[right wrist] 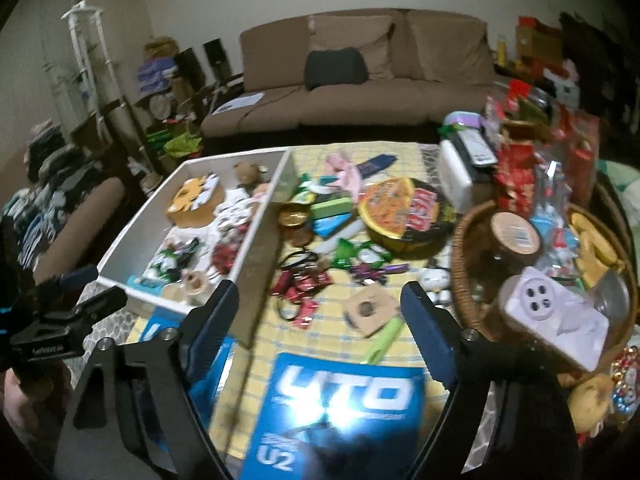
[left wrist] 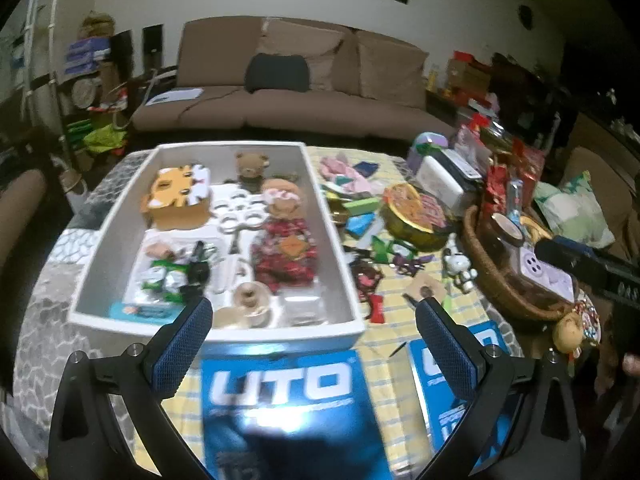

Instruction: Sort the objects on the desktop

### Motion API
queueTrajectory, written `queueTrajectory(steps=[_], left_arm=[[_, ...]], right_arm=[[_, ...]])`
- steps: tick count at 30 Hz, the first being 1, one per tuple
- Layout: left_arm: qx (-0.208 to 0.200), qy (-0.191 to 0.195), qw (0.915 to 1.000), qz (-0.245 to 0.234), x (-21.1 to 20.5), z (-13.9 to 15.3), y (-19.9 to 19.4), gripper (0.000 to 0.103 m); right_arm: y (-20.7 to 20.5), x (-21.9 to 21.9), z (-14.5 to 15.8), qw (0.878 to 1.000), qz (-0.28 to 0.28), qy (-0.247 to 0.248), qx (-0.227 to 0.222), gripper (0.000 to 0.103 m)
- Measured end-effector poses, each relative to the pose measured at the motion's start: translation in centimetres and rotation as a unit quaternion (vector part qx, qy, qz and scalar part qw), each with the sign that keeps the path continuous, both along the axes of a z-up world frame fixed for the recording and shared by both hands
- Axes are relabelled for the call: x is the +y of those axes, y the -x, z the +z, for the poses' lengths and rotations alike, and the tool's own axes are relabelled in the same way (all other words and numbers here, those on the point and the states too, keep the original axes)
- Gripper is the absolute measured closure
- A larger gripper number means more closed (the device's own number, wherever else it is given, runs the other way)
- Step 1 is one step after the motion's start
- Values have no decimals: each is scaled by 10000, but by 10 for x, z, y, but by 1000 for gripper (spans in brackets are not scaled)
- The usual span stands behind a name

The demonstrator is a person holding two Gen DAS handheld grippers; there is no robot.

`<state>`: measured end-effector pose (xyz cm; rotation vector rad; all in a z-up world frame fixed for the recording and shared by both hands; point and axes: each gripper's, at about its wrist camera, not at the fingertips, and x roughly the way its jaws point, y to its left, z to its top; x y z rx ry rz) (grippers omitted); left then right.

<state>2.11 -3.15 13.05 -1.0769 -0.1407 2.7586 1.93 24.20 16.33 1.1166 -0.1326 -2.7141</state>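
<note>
While both grippers hang above the near edge of the table, neither one holds anything. The left gripper (left wrist: 314, 322) has its jaws spread wide over the near wall of the white bin (left wrist: 340, 240), and the right gripper (right wrist: 318, 308) is also released, over the yellow checked cloth (right wrist: 332, 300).

The bin stands on the left part of the table. Inside it lie an orange tiger-face box (left wrist: 176, 200), a small brown bear (left wrist: 250, 168), white scissors (left wrist: 238, 216), a doll in a red patterned dress (left wrist: 286, 248) and some green and silver wrappers (left wrist: 168, 278).

To the right of the bin, loose things are scattered on the cloth: a round instant noodle bowl (right wrist: 404, 216), red wrappers (right wrist: 300, 284), a green pen (right wrist: 384, 338) and a square cardboard piece (right wrist: 366, 308). A wicker basket (right wrist: 464, 264) at the right holds a white phone (right wrist: 556, 320). A blue booklet (right wrist: 340, 412) lies nearest, between the right gripper's fingers.
</note>
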Motion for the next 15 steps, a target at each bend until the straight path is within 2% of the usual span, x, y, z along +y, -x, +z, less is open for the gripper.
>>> queueTrajectory(steps=[2, 5, 10, 15], left_arm=[[-39, -28, 9998, -179, 14, -5, 7, 0], [-64, -89, 9993, -347, 30, -9, 17, 0], [-149, -149, 9985, -509, 50, -16, 42, 0], [-188, -293, 9985, -423, 41, -19, 64, 0]], right_arm=[[8, 17, -5, 9999, -46, 117, -85, 29], [22, 33, -23, 9991, -42, 278, -318, 48], [52, 45, -61, 9972, 37, 352, -653, 51], [82, 42, -89, 9957, 234, 379, -810, 49]])
